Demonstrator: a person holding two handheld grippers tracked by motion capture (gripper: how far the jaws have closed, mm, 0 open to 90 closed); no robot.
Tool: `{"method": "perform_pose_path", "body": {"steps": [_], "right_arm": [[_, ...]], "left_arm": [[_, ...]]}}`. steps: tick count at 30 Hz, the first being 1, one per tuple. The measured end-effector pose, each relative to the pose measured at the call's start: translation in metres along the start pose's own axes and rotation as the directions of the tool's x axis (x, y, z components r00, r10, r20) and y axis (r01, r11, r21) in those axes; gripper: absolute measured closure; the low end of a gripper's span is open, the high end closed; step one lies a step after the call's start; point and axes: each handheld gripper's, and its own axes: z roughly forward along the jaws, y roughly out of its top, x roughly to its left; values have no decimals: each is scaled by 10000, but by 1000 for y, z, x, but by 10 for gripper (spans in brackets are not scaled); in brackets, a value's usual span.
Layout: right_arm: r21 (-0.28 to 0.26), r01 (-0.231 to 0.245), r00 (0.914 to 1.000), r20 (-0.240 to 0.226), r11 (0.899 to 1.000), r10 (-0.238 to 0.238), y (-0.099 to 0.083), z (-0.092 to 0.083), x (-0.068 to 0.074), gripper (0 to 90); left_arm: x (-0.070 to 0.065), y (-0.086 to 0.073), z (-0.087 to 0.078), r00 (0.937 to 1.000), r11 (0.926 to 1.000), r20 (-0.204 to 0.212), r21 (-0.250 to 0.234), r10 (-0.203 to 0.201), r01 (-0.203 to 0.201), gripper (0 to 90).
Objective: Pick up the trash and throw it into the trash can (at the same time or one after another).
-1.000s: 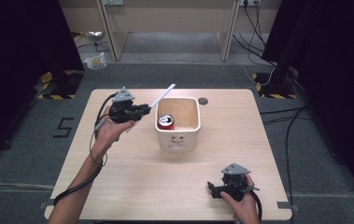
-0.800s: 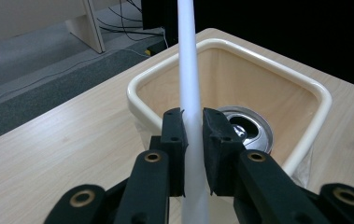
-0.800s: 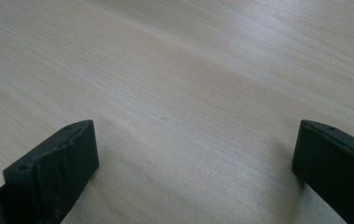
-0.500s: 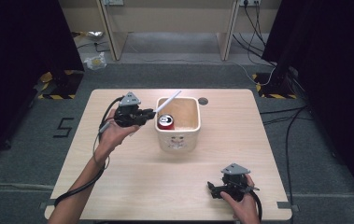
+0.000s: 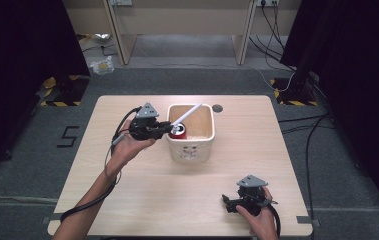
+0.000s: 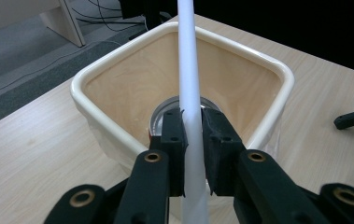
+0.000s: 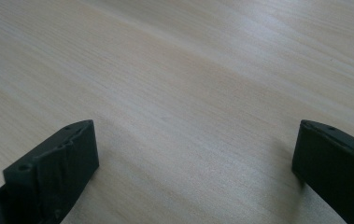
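Note:
A cream square bin stands at the middle of the wooden table, with a red can inside. My left gripper sits at the bin's left rim, shut on a long white stick that slants up across the bin's opening. In the left gripper view the stick is pinched between the pads of my left gripper, above the can's silver top and the bin's rim. My right gripper rests open on the table at the front right, with bare wood between its fingers.
A small round dark hole lies in the tabletop just behind the bin's right corner. Cables run over the grey floor around the table. Desk legs stand at the back. The right gripper's black jaw tip shows far off across the table.
My left gripper has moved right to the bin's rim, carrying the white stick, which now lies over the bin's opening. The right gripper has stayed where it was.

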Motion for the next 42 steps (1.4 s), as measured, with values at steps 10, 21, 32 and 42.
{"method": "perform_pose_path", "body": {"steps": [10,21,32,42], "right_arm": [[1,4,10000,1,10000,-4,0,0,0,7],[5,42,10000,-20,10000,-42,0,0,0,7],[-6,102,9999,-43,9999,-102,0,0,0,7],[1,139,9999,-52,9999,-139,0,0,0,7]], "left_arm": [[-11,-2,6,9993,9995,301,240,212,-219,787],[-16,-3,11,9992,9988,334,431,206,-220,786],[-19,-2,14,9990,9984,398,536,182,-203,785],[-20,2,15,9990,9980,389,582,227,-249,781]]}}
